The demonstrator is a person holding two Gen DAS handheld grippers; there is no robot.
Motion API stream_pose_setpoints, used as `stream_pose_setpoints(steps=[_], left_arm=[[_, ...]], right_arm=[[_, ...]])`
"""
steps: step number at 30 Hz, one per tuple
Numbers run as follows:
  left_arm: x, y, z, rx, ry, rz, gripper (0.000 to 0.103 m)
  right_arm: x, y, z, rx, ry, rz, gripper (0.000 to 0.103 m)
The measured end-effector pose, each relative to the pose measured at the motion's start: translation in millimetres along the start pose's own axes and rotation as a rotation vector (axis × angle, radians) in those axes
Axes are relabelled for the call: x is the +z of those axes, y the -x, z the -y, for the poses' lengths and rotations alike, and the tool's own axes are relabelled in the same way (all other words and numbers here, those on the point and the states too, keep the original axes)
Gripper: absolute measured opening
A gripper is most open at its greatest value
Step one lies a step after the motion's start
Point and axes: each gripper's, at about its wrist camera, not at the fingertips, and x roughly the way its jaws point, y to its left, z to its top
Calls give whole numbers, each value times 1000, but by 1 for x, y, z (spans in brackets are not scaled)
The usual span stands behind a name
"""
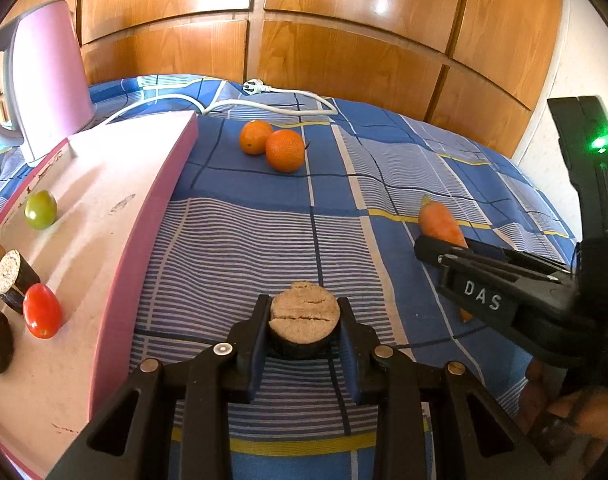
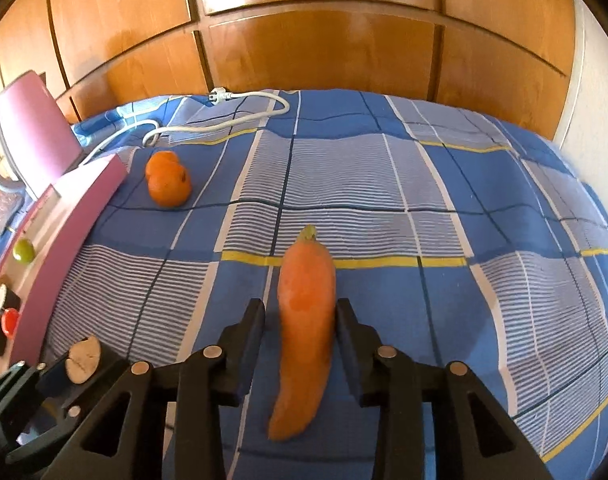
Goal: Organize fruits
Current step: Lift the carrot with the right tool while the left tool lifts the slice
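Between the left gripper's (image 1: 304, 330) fingers a dark-skinned, beige-faced cut vegetable piece (image 1: 305, 320) is pinched. A long orange carrot (image 2: 305, 304) is flanked by the right gripper's (image 2: 300, 334) spread jaws on the blue checked cloth (image 2: 443, 208).

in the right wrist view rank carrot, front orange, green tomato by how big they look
1. carrot, largest, though it lies nearest the camera, between the right gripper fingers
2. front orange
3. green tomato, smallest, on the pink tray
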Motion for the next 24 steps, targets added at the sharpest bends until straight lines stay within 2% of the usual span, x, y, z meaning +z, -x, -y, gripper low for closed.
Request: stream_pose_setpoints(steps=[3, 14, 24], left_arm=[[0, 0, 2, 11, -6, 2, 31], [2, 7, 6, 51, -23, -21, 31], [9, 33, 0, 69, -13, 31, 31]], right_arm=[[-1, 0, 2, -16, -1, 8, 28], [-3, 1, 7, 12, -17, 9, 28], [-18, 14, 1, 25, 7, 15, 28]])
